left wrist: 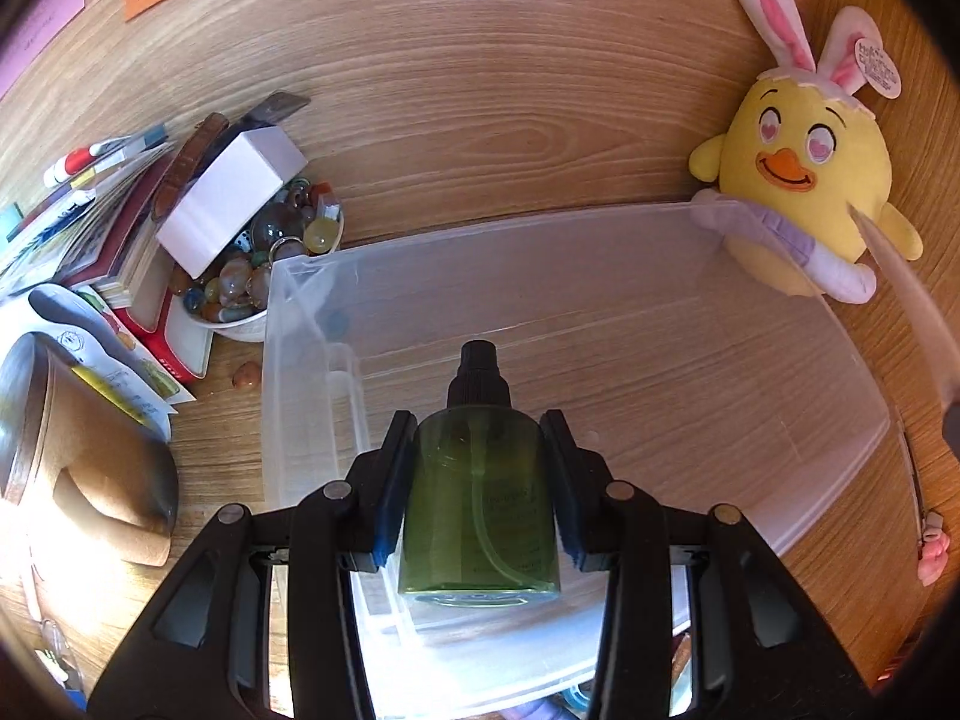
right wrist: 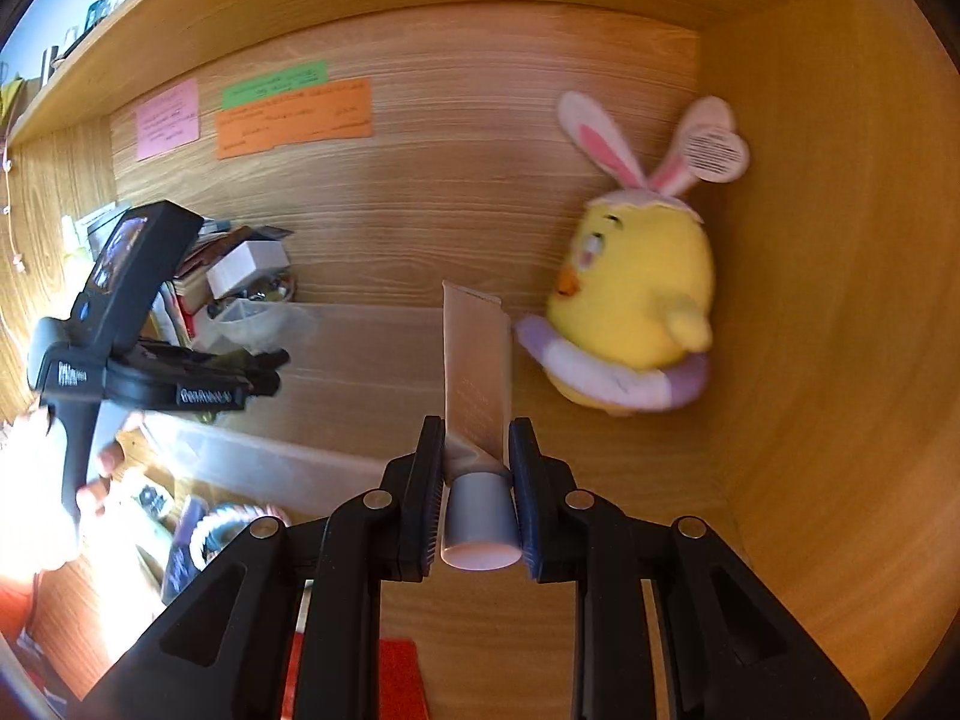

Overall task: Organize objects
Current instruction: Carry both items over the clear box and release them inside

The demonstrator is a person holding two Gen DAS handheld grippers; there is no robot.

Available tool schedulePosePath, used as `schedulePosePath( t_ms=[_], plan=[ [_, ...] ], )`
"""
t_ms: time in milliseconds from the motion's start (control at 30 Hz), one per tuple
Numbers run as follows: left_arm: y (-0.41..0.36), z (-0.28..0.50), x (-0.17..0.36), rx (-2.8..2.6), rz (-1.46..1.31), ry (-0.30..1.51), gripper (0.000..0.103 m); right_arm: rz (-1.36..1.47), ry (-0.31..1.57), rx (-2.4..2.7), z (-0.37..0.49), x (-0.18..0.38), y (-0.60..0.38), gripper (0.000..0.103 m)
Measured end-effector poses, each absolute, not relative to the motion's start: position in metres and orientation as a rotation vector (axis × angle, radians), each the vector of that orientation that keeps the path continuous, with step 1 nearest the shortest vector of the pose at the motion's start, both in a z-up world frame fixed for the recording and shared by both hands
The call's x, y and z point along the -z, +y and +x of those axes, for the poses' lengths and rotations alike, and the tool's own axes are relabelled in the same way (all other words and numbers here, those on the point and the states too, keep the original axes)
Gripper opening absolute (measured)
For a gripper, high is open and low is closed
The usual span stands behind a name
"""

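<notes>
Evidently, a green spray bottle is clamped in the left gripper over the clear plastic bin, presumably for dropping in, while a beige tube is pinched by the right gripper nearby

We see a green translucent spray bottle, black nozzle pointing away, held over the clear plastic bin. We also see a beige tube with grey cap nearest the camera, its crimped end pointing up.
</notes>
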State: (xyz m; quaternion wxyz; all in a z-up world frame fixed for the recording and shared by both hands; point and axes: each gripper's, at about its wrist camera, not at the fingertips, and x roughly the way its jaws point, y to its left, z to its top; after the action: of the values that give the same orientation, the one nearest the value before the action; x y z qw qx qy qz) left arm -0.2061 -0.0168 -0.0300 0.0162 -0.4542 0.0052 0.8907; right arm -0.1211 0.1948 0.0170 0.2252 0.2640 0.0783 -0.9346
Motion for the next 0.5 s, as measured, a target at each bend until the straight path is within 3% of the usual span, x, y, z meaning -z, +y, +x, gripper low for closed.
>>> schedulePosePath(
  t_ms=[267, 433, 500],
  plan=[
    [-0.020, -0.205, 0.028, -2.745, -1.405, 0.004, 0.043, 0.729, 0.269, 2.508, -0.145, -0.020, 0.163, 0.019],
    [-0.025, -0.201, 0.022, -2.734, -1.378, -0.048, 0.061, 0.751, 0.308, 2.459, -0.159, -0.016, 0.143, 0.019],
    [-0.027, -0.197, 0.018, -2.740, -1.359, -0.053, 0.063, 0.760, 0.334, 2.437, -0.163, -0.012, 0.134, 0.019]
  ],
)
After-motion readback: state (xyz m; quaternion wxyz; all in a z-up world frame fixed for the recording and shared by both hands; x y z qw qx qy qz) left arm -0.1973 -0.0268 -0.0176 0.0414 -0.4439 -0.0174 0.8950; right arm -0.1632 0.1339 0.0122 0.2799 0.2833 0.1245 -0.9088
